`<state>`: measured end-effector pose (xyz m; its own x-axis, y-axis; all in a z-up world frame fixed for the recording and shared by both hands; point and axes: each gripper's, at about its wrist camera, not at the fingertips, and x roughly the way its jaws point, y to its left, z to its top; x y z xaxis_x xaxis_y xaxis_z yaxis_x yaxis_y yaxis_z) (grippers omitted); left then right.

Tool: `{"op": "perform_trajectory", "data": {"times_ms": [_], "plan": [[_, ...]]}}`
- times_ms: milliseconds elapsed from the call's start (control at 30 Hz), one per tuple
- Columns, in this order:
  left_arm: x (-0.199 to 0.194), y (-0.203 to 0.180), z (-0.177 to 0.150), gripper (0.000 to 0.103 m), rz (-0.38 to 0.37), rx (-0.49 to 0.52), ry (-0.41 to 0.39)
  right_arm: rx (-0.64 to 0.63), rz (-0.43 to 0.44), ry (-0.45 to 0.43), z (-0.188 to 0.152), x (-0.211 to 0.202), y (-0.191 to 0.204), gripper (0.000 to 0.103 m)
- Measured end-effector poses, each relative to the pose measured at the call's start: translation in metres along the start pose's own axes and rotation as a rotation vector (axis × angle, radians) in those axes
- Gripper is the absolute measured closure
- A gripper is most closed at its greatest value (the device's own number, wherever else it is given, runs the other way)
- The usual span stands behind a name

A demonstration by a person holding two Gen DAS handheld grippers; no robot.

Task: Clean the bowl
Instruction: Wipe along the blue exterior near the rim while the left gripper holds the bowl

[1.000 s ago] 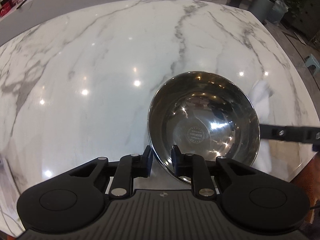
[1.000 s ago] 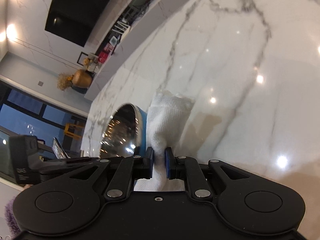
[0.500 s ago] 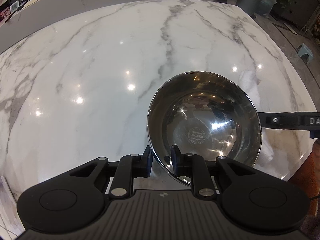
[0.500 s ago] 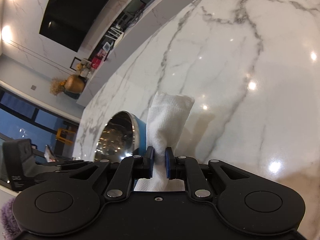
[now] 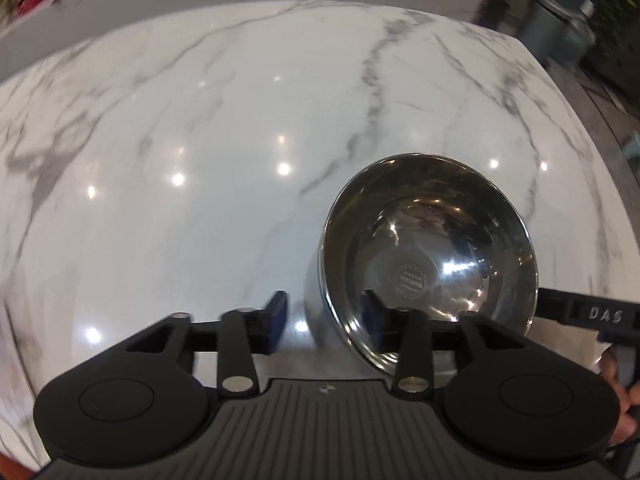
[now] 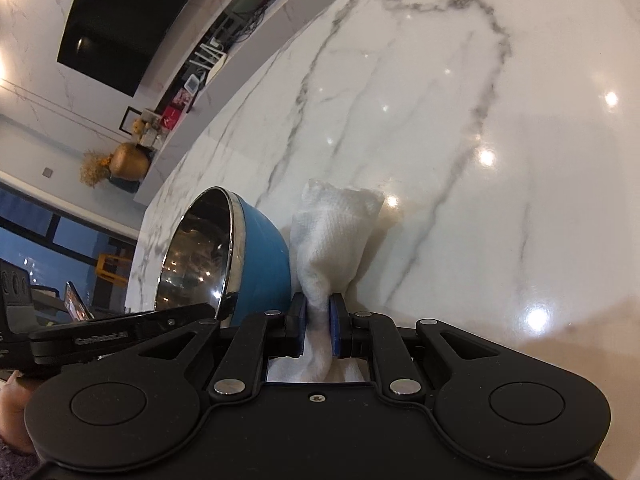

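**A:** Bowl first: the round steel bowl with the blue outer shell (image 5: 430,264) sits on the white marble desk (image 5: 200,140), toward its near right corner, upright in the left wrist view. Its mirror-bright inside looks empty, apart from a round stamp at the bottom.

**B:** And the left tool (image 5: 322,316)?

**A:** Its jaws are opening at this moment. They straddle the near rim, one blue pad outside the wall and one inside, with clear space on the outer side, so nothing is pinched now. I judge the bowl is being let go, or re-gripped.

**B:** The right tool (image 6: 318,328)?

**A:** Narrow, clamped on a bunched white cloth-like paper towel (image 6: 334,236). The towel stands up from the pads just beside the bowl's blue wall; I cannot tell whether they touch.

**B:** So how should the wipe go?

**A:** Probably steady the bowl before wiping. A light steel bowl on polished marble looks likely to skate or tip if the towel pushes on one side. So either re-close the left tool on the rim, or press straight down with the towel.

**B:** Then?

**A:** Bring the towel over the rim, not against the outer wall, and sweep round the inside from the bottom outward. Keep the left tool's inner pad out of the towel's path.
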<state>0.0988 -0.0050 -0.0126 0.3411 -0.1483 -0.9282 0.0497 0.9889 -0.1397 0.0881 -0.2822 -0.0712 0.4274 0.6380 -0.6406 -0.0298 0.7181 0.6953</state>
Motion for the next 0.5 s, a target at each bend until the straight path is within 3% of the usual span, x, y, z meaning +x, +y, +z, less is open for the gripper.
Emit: {"op": "perform_trajectory", "data": {"times_ms": [167, 300, 500], "plan": [[-0.006, 0.004, -0.006, 0.059, -0.008, -0.036, -0.023, -0.007, -0.01, 0.0, 0.0, 0.0, 0.002, 0.092], [-0.009, -0.002, -0.008, 0.076, -0.009, 0.008, -0.028, 0.003, -0.012, -0.001, 0.0, -0.001, 0.002, 0.092], [-0.007, -0.009, -0.006, 0.083, -0.015, 0.072, -0.02, 0.01, 0.007, 0.003, -0.004, -0.006, 0.005, 0.092]]}}
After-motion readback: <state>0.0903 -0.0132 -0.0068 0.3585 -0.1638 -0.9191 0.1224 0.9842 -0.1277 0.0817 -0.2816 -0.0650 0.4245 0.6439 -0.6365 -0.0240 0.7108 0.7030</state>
